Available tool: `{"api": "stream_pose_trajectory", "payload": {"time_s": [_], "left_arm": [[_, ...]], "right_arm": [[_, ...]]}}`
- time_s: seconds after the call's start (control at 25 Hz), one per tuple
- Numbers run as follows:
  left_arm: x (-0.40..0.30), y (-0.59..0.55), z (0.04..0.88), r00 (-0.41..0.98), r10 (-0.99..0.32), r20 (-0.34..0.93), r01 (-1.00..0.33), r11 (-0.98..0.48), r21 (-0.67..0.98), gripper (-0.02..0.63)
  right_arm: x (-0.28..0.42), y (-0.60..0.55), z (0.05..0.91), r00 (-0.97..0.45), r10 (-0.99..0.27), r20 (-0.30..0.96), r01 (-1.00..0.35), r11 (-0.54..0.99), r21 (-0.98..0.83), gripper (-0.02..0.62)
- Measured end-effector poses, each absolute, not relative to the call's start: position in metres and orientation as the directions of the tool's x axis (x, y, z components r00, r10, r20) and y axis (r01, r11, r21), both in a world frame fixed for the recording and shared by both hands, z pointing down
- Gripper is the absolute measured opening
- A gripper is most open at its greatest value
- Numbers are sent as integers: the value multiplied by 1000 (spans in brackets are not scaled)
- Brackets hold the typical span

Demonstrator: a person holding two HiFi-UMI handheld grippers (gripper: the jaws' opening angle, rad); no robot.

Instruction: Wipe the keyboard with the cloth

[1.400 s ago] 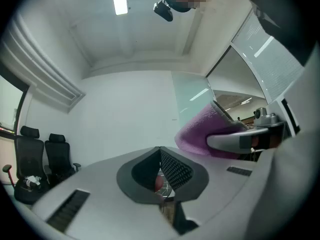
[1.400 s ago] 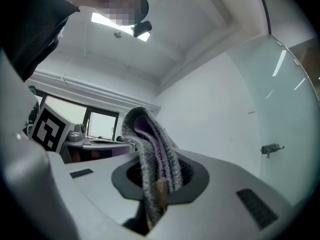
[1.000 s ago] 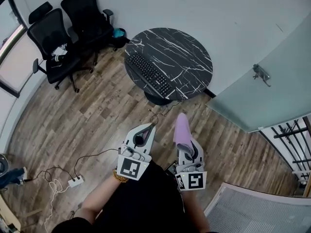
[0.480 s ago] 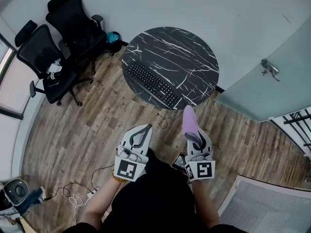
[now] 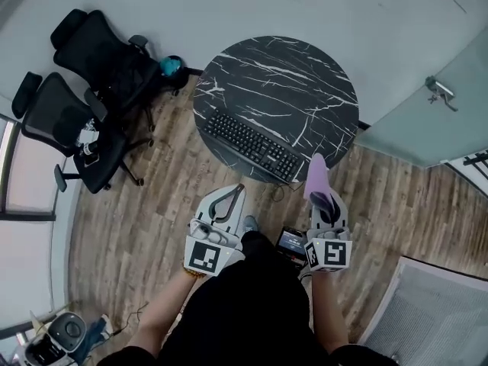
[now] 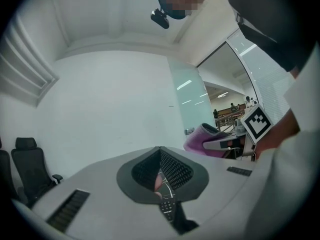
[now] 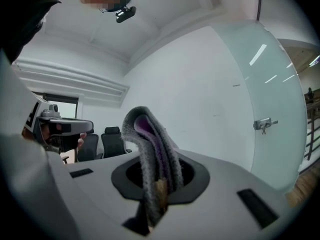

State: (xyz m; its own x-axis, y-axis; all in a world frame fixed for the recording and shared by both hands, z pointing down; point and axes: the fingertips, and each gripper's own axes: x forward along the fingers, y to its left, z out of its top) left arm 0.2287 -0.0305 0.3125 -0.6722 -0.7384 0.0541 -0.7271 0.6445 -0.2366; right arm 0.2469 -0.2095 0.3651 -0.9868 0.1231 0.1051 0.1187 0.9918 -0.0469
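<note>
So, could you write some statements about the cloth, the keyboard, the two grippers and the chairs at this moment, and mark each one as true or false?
1. The right gripper is shut on the purple cloth. True.
2. The cloth lies spread over the keyboard. False: it is clamped in the right gripper, not laid on the keys.
3. The keyboard lies on the round black table. True.
4. The left gripper holds the keyboard. False: its jaws are together with nothing between them.
5. Three chairs stand near the table. False: there are two black chairs.
</note>
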Motion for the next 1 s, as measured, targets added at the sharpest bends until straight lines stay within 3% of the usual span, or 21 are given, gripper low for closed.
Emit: {"api": "stream_pose_trajectory", "payload": {"time_s": [0.16, 0.48, 1.0], "left_arm": [[204, -23, 311, -653, -755, 50, -737, 620, -269, 12], [179, -5, 340, -630, -767, 123, -777, 621, -104, 12], [99, 47, 369, -359, -925, 128, -933, 350, -87, 12]], "right_arm": [[229, -208, 375, -991, 77, 107, 70, 995, -65, 60], [223, -213, 389, -988, -18, 152, -27, 998, -59, 60], [216, -210, 454, -892, -312, 328, -336, 942, -17, 60]]}}
